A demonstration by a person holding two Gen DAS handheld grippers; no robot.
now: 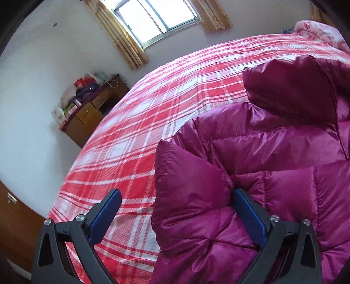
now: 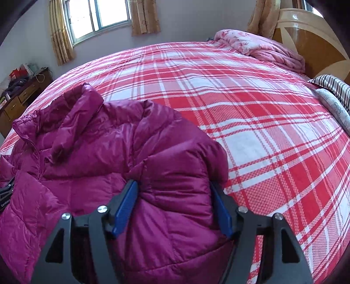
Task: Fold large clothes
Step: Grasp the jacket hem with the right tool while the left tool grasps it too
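Note:
A magenta quilted puffer jacket (image 1: 273,142) lies on a bed with a red and white plaid sheet (image 1: 153,104). My left gripper (image 1: 176,195) is open at the jacket's left edge; a puffy fold sits between the fingers, the right finger pressed into the fabric, the left finger over the sheet. In the right wrist view the jacket (image 2: 87,139) fills the left half of the sheet (image 2: 262,122), collar raised at the back. My right gripper (image 2: 174,185) is open wide, straddling a bulging fold at the jacket's right side without pinching it.
A wooden desk (image 1: 91,113) piled with clutter stands by the wall under a curtained window (image 1: 153,19). A pink floral quilt (image 2: 258,48) and striped pillow (image 2: 334,87) lie at the headboard (image 2: 310,37). The bed's left edge drops near a brown cabinet (image 1: 15,229).

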